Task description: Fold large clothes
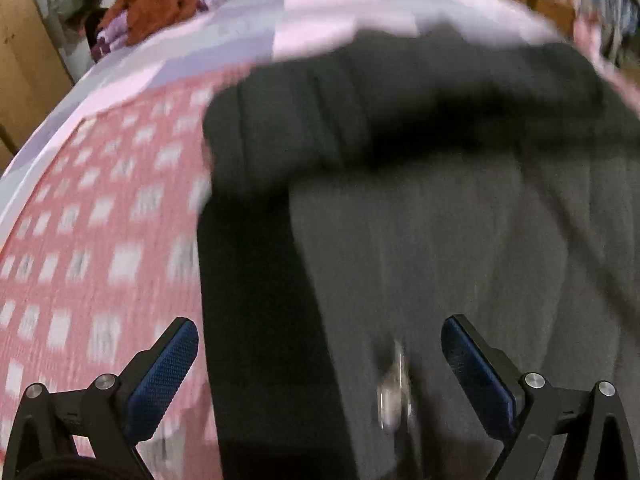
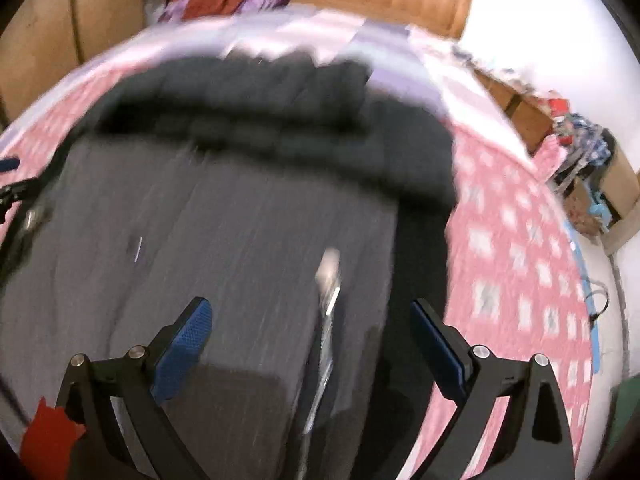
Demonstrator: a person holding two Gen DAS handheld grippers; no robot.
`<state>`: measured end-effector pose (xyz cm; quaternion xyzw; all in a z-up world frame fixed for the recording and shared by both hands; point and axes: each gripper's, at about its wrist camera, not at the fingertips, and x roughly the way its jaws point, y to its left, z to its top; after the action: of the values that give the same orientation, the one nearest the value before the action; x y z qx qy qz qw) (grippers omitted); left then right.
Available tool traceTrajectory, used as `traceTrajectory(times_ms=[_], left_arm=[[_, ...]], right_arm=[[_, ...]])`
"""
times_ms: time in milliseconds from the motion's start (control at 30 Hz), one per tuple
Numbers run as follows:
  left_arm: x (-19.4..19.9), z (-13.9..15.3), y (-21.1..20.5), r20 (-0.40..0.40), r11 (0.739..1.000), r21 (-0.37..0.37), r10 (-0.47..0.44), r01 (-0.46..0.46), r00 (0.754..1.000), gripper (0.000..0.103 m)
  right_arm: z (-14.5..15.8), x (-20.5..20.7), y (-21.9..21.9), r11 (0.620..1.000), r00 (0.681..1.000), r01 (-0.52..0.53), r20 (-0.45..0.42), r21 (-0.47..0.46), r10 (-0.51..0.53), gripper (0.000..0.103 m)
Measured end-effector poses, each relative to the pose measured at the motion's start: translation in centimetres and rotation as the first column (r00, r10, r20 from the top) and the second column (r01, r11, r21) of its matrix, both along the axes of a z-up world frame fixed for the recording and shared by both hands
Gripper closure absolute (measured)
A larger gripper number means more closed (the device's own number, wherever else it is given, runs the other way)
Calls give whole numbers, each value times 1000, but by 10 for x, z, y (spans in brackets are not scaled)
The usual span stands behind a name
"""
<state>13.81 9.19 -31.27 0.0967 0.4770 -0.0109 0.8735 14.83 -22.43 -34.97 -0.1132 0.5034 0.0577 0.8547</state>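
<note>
While both views are blurred, the left gripper [image 1: 320, 344] and right gripper [image 2: 310, 320] each show jaws spread wide, apparently gripping nothing, above the dark grey garment [image 1: 440, 240] lying on the pink checked bed [image 1: 100, 220].

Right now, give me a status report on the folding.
Left tool open, right tool open, both empty. Dark garment partly folded on pink bedspread. Nothing in the way.
</note>
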Motion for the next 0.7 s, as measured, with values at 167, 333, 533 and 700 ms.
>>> traceTrajectory(times_ms=[167, 333, 533, 700], left_arm=[[-26, -27, 28, -86, 991, -78, 98, -105, 991, 1], [-34, -8, 33, -64, 988, -16, 155, -156, 986, 2], [-78, -15, 43, -138, 977, 39, 212, -209, 967, 2], [-111, -1, 43, -140, 969, 72, 246, -238, 959, 3]], right_arm=[[-25, -38, -37, 994, 993, 94, -77, 47, -90, 5], [1, -64, -53, 995, 994, 103, -34, 1, -103, 5], [-17, -103, -78, 994, 983, 107, -153, 25, -102, 5], [1, -131, -94, 991, 987, 122, -112, 53, -116, 5]])
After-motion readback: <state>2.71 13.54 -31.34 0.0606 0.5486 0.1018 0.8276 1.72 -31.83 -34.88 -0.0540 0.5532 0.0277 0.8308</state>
